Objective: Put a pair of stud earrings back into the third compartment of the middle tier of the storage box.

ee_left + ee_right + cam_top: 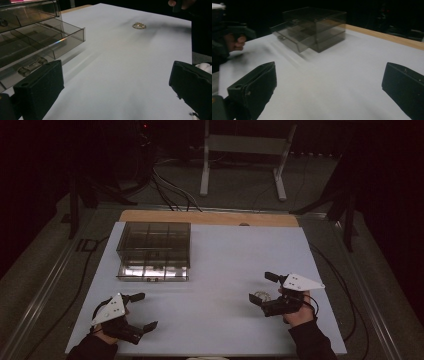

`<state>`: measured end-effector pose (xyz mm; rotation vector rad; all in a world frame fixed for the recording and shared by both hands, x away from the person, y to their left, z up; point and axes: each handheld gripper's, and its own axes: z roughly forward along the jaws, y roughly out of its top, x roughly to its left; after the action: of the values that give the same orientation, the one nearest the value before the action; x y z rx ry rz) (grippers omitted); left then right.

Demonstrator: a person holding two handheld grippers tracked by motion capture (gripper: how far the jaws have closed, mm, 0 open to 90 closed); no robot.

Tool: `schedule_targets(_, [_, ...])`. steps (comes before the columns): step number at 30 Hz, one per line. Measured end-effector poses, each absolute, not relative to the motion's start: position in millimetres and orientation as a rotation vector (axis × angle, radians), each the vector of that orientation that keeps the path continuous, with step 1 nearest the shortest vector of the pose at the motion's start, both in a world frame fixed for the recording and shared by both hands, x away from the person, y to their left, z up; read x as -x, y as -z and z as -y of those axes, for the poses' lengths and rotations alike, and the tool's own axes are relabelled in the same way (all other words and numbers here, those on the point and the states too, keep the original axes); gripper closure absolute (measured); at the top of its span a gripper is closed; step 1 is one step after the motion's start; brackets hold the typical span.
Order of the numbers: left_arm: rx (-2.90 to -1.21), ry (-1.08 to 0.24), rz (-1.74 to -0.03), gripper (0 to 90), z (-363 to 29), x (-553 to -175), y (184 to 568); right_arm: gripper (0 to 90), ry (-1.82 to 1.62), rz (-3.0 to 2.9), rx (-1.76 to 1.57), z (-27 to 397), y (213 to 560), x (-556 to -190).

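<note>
— Where is the small gold trinket [260, 296] found?
— On the white table [225, 270], just beside the right gripper [261, 290], whose jaws are spread wide and hold nothing

— And the rest?
— The left gripper [143, 311] is held near the front edge, jaws likewise apart and empty; the smoky drawer box [154, 250] is seen well apart, its bottom drawer [47, 42] pulled out

— How is the pickup best done?
— The jaws are best lowered astride it, then closed gently
</note>
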<state>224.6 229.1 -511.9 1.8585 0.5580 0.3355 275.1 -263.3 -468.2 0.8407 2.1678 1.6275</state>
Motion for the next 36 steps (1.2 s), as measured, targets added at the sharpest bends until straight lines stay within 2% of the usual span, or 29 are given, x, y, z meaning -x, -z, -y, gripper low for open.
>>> schedule_targets(24, [-1.841,-0.326,-0.559,0.6,-230.5,-225.0,511.5,0.0,-1.334,-2.148,-1.115,292.7,496.4,-298.6])
schedule_targets(26, [-1.842,-0.325,-0.563,0.6,-230.6,-225.2,511.8,9.8,-1.319,-2.155,-1.140,294.8,498.1,-298.2])
schedule_targets(31, [-1.843,-0.323,-0.562,0.6,-230.9,-225.4,512.2,24.2,-1.241,-2.206,-1.202,299.8,504.5,-296.7])
schedule_targets(36, [-1.840,-0.324,-0.563,0.6,-231.3,-225.5,512.0,45.9,-1.140,-2.261,-1.209,303.7,507.2,-295.5])
